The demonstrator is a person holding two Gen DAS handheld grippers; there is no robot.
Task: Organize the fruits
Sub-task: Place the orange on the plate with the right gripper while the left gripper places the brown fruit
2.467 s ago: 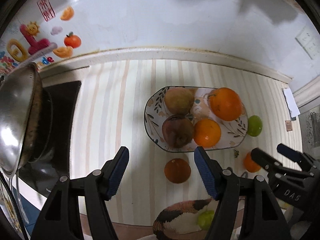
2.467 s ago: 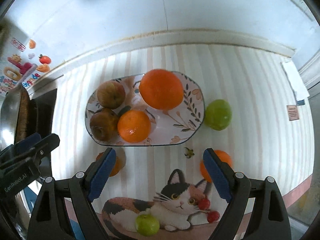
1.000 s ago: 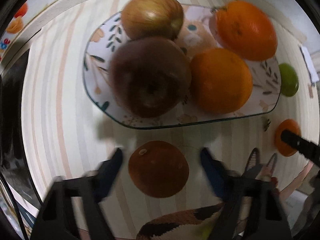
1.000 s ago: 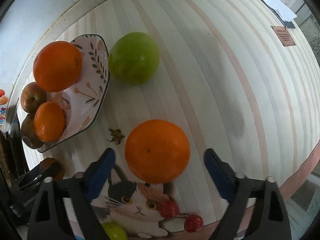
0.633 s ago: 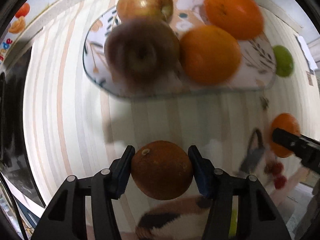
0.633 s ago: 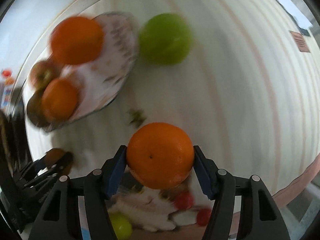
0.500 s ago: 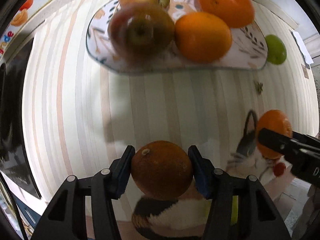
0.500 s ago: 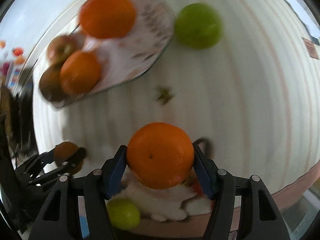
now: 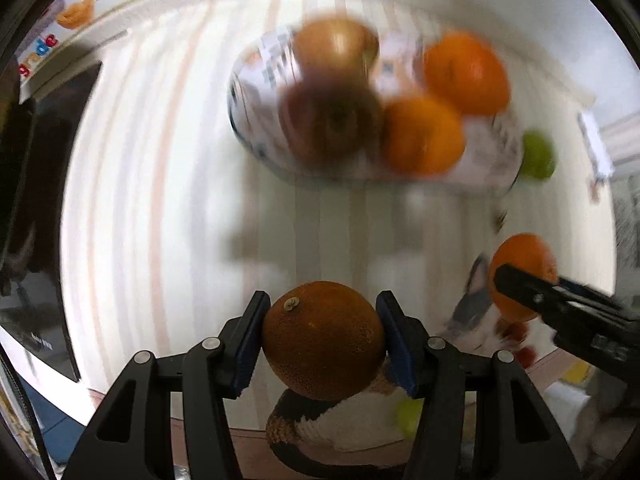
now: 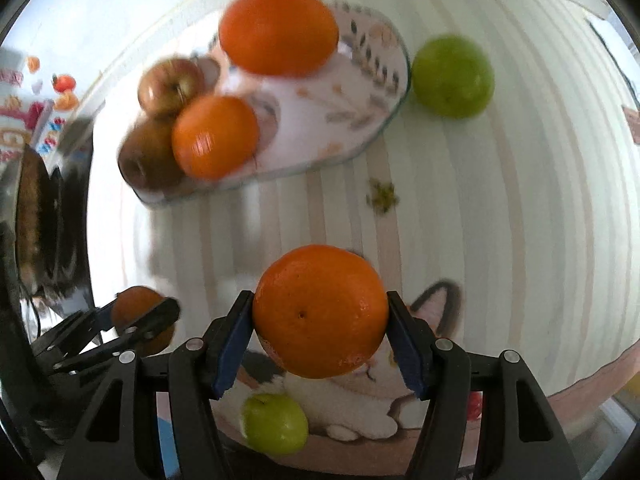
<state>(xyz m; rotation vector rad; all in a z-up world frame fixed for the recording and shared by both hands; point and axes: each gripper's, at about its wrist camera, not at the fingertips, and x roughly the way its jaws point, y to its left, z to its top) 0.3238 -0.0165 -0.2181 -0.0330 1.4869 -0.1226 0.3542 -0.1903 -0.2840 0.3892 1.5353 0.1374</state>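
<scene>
Both tongs clenched on fruit – left tongs [image 9: 322,340] gripping the dark orange [image 9: 323,340], right tongs [image 10: 320,334] the bright orange [image 10: 320,310] – lifted off the tabletop [image 10: 500,208], presumably bound for the plate [image 10: 384,128] at the far side.

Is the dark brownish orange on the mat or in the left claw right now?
In the left claw: both blue pads press the dark brownish orange, clear of the striped mat.
</scene>
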